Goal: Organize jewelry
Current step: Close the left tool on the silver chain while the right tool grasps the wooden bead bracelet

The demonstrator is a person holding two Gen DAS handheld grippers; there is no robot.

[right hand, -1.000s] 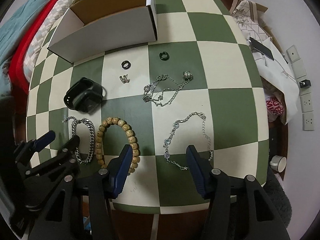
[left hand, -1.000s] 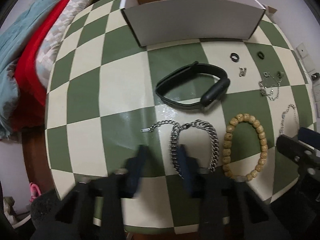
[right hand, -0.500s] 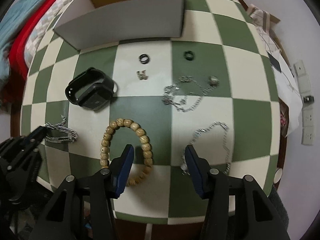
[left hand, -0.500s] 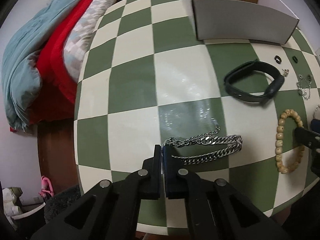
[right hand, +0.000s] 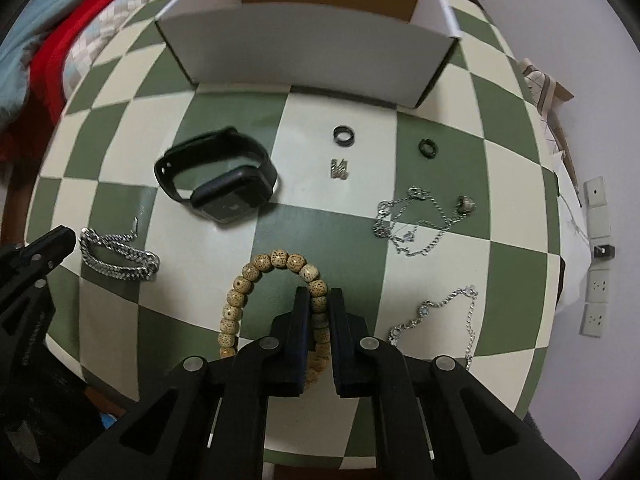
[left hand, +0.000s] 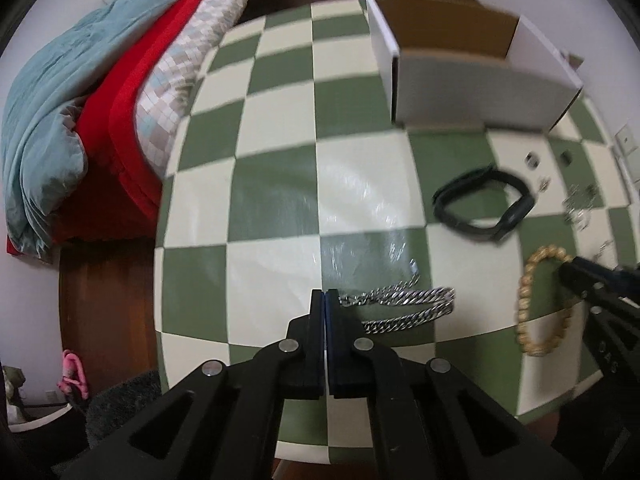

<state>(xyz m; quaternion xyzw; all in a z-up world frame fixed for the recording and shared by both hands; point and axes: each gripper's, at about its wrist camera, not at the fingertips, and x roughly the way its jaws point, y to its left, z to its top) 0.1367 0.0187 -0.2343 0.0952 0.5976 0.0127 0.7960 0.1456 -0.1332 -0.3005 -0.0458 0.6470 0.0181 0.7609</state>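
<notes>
A heavy silver curb-link chain bracelet point(left hand: 404, 307) lies doubled on the green-and-cream checkered tabletop point(left hand: 280, 208), one end pinched in the left gripper point(left hand: 325, 300), whose jaws are pressed together. Just beside it, the right gripper point(right hand: 319, 312) is clamped on a strand of the speckled tan wooden bead bracelet point(right hand: 240, 292). A black smartwatch point(right hand: 224, 184) sits beyond, before an open white cardboard box point(right hand: 304, 52). No legible writing shows.

One box point(right hand: 304, 46), one black smartwatch point(right hand: 218, 186), one steel curb-chain bracelet point(right hand: 116, 256), one beaded bracelet point(right hand: 260, 276), two thin chains point(right hand: 416, 220), two dark rings point(right hand: 344, 135).
</notes>
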